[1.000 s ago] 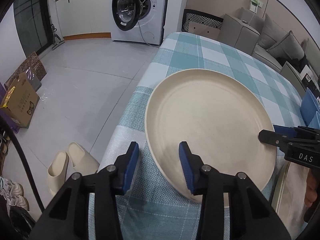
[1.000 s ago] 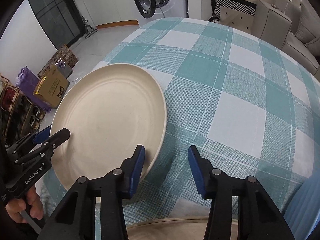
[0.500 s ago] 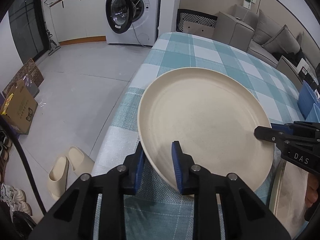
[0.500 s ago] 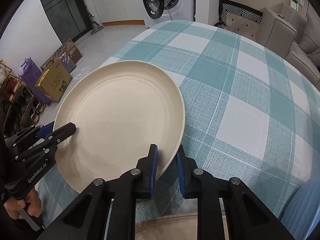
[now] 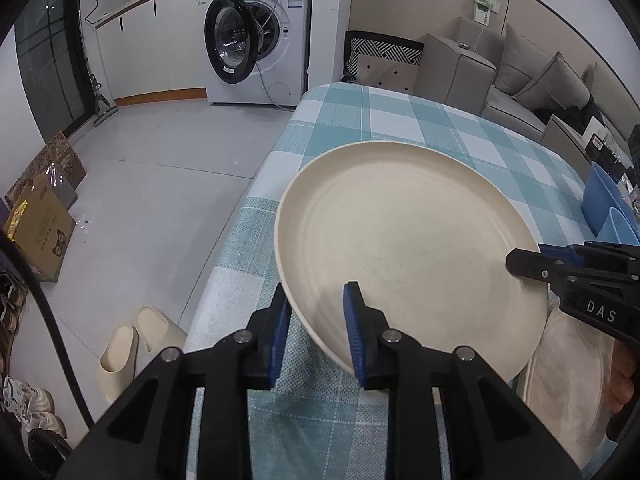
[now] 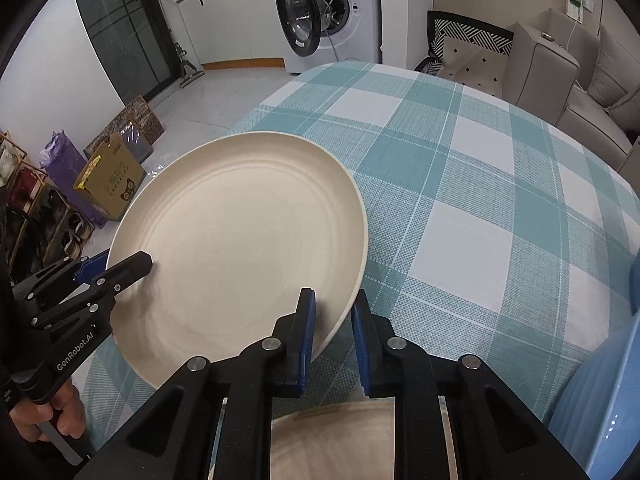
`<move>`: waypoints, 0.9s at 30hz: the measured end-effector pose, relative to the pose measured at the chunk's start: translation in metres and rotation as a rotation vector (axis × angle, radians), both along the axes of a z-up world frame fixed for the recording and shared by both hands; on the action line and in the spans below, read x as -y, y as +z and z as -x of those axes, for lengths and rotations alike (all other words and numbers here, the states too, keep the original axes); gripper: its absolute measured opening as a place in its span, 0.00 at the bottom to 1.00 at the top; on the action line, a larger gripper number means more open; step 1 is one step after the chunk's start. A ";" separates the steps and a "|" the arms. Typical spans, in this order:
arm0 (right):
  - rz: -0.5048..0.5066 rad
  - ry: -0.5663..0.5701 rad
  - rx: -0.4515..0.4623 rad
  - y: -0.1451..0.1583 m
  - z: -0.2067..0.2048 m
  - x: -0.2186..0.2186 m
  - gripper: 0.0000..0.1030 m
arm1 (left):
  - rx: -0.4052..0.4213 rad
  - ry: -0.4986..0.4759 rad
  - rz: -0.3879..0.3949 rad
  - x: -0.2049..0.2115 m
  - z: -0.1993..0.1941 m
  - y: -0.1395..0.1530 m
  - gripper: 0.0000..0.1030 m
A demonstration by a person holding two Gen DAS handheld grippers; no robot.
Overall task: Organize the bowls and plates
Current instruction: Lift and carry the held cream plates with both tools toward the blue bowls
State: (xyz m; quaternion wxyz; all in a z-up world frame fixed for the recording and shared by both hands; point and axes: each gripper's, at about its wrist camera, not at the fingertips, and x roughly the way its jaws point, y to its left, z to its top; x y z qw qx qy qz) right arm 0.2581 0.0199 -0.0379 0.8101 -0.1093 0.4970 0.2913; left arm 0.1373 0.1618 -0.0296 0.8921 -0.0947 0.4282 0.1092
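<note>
A large cream plate (image 5: 404,240) is lifted above the teal checked tablecloth (image 5: 400,116), held by both grippers. My left gripper (image 5: 316,320) is shut on the plate's near left rim. My right gripper (image 6: 332,328) is shut on the plate's (image 6: 240,240) right rim. Each gripper shows in the other's view, the right one (image 5: 532,264) at the plate's right edge and the left one (image 6: 128,264) at its left edge. Another cream plate (image 6: 340,440) lies just below my right gripper.
Blue dishes (image 5: 604,204) stand at the table's right edge, and also show in the right wrist view (image 6: 600,392). The table's left edge drops to the floor, with slippers (image 5: 132,340), a cardboard box (image 5: 40,228) and a washing machine (image 5: 256,36) beyond.
Both grippers closed on the plate's rim and lifted it off the tablecloth; it now sits higher and tilted.
</note>
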 end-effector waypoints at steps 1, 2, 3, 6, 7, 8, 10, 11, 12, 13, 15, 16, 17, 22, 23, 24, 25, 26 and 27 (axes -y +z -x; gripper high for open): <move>-0.006 -0.003 0.005 0.004 0.001 0.003 0.18 | 0.006 -0.003 0.001 0.001 0.002 0.003 0.24; -0.009 -0.005 0.007 0.006 0.002 0.005 0.18 | 0.011 -0.006 0.002 0.002 0.003 0.005 0.24; -0.011 -0.008 0.012 0.008 0.003 0.007 0.18 | 0.017 -0.012 0.001 0.004 0.004 0.008 0.24; -0.023 -0.014 0.028 0.018 0.008 0.015 0.18 | 0.034 -0.022 -0.006 0.010 0.007 0.016 0.24; -0.030 -0.018 0.034 0.022 0.010 0.018 0.18 | 0.039 -0.026 -0.007 0.012 0.008 0.019 0.24; -0.034 -0.021 0.038 0.024 0.011 0.021 0.18 | 0.046 -0.031 -0.007 0.014 0.009 0.022 0.24; -0.046 -0.030 0.043 0.030 0.014 0.028 0.18 | 0.054 -0.043 -0.005 0.018 0.012 0.026 0.24; -0.051 -0.034 0.044 0.032 0.015 0.031 0.18 | 0.058 -0.048 -0.005 0.020 0.013 0.028 0.24; -0.055 -0.036 0.045 0.034 0.017 0.033 0.18 | 0.061 -0.054 -0.006 0.022 0.014 0.030 0.24; -0.060 -0.041 0.048 0.036 0.019 0.038 0.18 | 0.064 -0.061 -0.008 0.024 0.015 0.033 0.24; -0.068 -0.046 0.051 0.040 0.022 0.044 0.18 | 0.069 -0.071 -0.010 0.028 0.017 0.036 0.24; -0.073 -0.050 0.053 0.043 0.024 0.048 0.18 | 0.071 -0.076 -0.011 0.031 0.018 0.038 0.24; -0.076 -0.053 0.055 0.045 0.026 0.051 0.18 | 0.073 -0.084 -0.012 0.033 0.019 0.039 0.24; -0.088 -0.074 0.072 0.055 0.037 0.071 0.18 | 0.077 -0.123 -0.022 0.048 0.022 0.045 0.25; -0.090 -0.078 0.073 0.056 0.039 0.075 0.18 | 0.077 -0.129 -0.023 0.051 0.023 0.045 0.25; -0.092 -0.083 0.074 0.057 0.042 0.079 0.18 | 0.077 -0.136 -0.023 0.054 0.023 0.046 0.25; -0.099 -0.088 0.073 0.058 0.045 0.085 0.18 | 0.079 -0.145 -0.026 0.058 0.025 0.047 0.25; -0.105 -0.092 0.070 0.058 0.047 0.088 0.18 | 0.082 -0.152 -0.028 0.060 0.026 0.048 0.25; -0.112 -0.096 0.067 0.058 0.049 0.093 0.18 | 0.082 -0.159 -0.028 0.063 0.027 0.049 0.25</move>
